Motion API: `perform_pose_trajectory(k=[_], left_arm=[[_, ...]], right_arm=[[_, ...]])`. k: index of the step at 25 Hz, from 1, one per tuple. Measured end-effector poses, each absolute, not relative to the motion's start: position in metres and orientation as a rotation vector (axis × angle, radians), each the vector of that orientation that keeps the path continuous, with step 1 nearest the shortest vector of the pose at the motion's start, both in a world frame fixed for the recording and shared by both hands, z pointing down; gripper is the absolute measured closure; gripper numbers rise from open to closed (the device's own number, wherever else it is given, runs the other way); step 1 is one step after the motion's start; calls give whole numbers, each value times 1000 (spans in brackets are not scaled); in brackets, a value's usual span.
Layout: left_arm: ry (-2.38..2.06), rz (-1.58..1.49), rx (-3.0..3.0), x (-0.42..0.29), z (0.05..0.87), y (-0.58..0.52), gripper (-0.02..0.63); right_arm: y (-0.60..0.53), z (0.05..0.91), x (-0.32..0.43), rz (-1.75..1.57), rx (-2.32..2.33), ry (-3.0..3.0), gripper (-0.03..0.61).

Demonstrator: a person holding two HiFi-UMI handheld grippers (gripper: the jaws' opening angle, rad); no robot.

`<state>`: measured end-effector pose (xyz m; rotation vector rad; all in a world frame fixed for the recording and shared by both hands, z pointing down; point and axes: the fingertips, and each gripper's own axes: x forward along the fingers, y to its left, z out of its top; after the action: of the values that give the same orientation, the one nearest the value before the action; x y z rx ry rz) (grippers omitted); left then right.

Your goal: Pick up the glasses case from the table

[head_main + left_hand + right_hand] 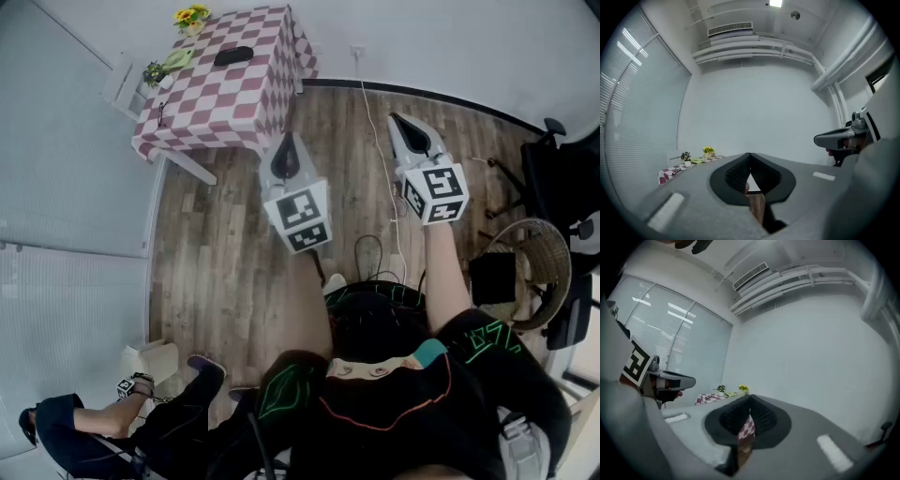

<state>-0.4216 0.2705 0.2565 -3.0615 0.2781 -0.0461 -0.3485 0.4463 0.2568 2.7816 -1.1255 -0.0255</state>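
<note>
The black glasses case (232,55) lies on a table with a red and white checked cloth (216,103) at the far left of the room. Both grippers are held level over the wooden floor, well short of the table. My left gripper (287,137) is nearest the table's front corner, its jaws shut with nothing between them (750,155). My right gripper (395,117) is further right, also shut and empty (750,398). In both gripper views the table (670,172) (708,398) is small and far away, and the case cannot be made out there.
Yellow flowers (191,16), a green object (176,60) and a small potted plant (153,73) share the table. A white cable (375,141) runs along the floor. A wicker chair (539,262) stands at the right. A seated person (141,422) is at lower left.
</note>
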Motion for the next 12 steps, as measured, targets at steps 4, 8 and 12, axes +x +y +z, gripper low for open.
perform_pose_trajectory(k=[4, 8, 12], left_arm=[[230, -34, -3080, -411, 250, 262, 604], [196, -34, -3096, -402, 247, 248, 604], [207, -31, -3120, -399, 253, 231, 604]], right_arm=[[436, 249, -341, -41, 2815, -1140, 575], [424, 244, -333, -48, 2851, -1136, 574], [420, 246, -333, -13, 2889, -1134, 575]])
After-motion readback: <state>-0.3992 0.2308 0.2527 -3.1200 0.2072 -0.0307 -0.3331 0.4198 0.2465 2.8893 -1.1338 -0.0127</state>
